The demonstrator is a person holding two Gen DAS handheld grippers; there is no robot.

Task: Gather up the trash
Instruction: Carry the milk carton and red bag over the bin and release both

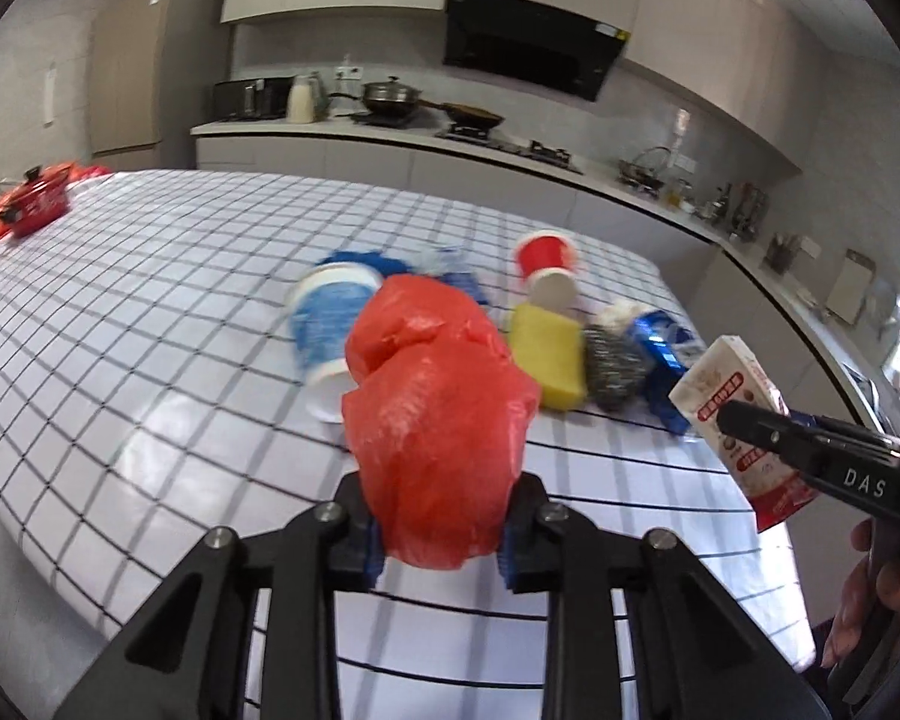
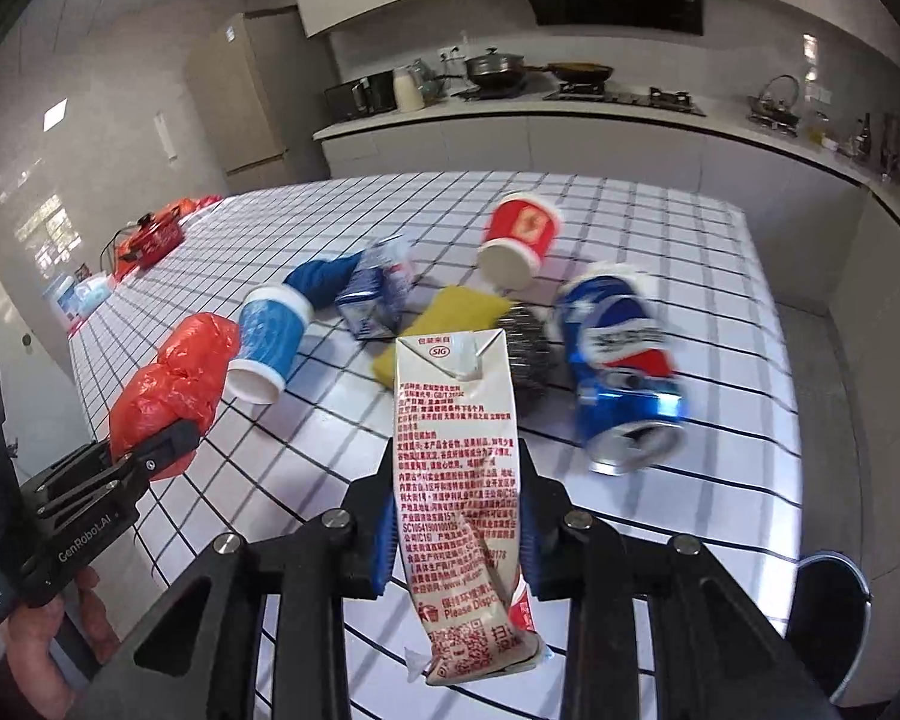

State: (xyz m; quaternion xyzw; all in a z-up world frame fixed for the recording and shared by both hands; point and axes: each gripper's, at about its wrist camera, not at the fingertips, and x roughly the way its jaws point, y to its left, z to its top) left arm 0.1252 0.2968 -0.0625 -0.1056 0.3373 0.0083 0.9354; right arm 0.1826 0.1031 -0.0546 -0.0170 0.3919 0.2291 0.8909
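Left wrist view: my left gripper (image 1: 444,540) is clamping a crumpled red plastic bag (image 1: 435,420) between its blue pads, the bag bulging up above the checked tablecloth (image 1: 150,300). At the right edge of that view, my right gripper (image 1: 744,420) is pinching a flattened white-and-red drink carton (image 1: 732,384), with a hand (image 1: 870,588) showing below it.

From the right wrist view I am seeing the carton (image 2: 456,456) standing upright between the closed fingers of the right gripper (image 2: 456,540), its printed side facing the camera and its lower end crumpled. On the left, the left gripper (image 2: 150,450) is holding the red bag (image 2: 174,384) just beside a blue-and-white paper cup (image 2: 270,342) that is lying on its side.

Trash is still lying on the cloth: a small blue-and-white carton (image 2: 372,294) behind the blue cup, a red paper cup (image 2: 519,240) tipped over at the far side, a yellow sponge (image 2: 444,324) and a steel scouring ball (image 2: 525,354) touching each other behind the held carton, and a crushed blue soda can (image 2: 624,372) to the right. A red pot (image 2: 153,237) is sitting at the far left corner of the table. A kitchen counter (image 2: 510,114) with a stove is running along the far wall.
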